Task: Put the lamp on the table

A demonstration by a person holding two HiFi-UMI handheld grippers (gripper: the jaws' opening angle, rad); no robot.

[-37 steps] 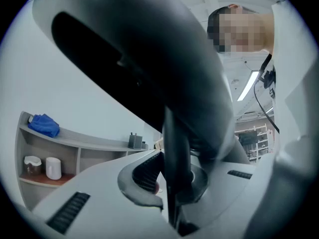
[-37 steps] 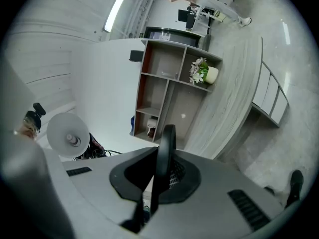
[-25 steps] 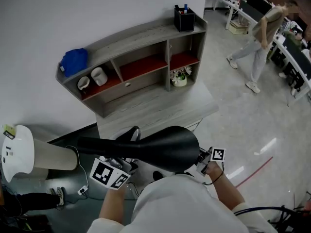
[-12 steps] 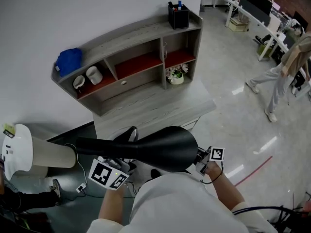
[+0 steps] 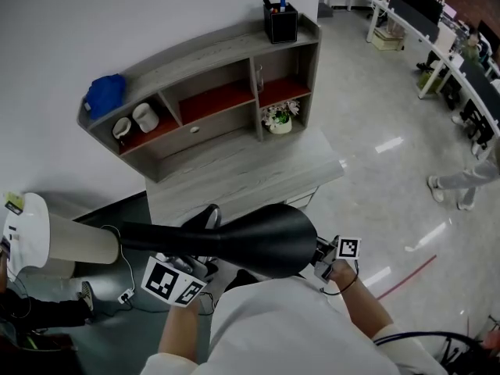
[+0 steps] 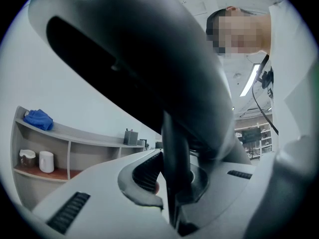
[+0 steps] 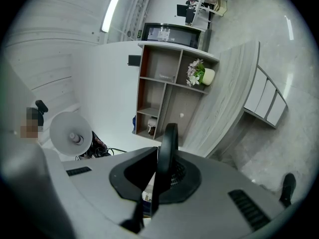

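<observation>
The lamp [image 5: 262,241] sits in the lower centre of the head view, carried on its side in front of the person's chest, its wide black shade towards the right and its thin stem running off to the left. It is not yet resting on the grey worktop [image 5: 234,180] that lies just above it in the frame. The left tool [image 6: 172,185] is clenched on a narrow black part of the lamp, with the shade looming over it. The right tool [image 7: 155,183] is likewise clenched, on a thin curved black edge. Both grips look slim, so the likeliest trouble is the lamp twisting or sliding between the pads when it is tipped upright, since the heavy-looking shade hangs well off the pinch lines. The shade also hides the worktop's near edge from above, so the base could be set half off that edge and topple. Pushing too far in risks striking the shelf unit [image 5: 199,76] at the back or knocking the flower pot [image 5: 279,120] in its lower right compartment. If the two tools move unevenly, the thin stem could flex or pull out of one grip.
</observation>
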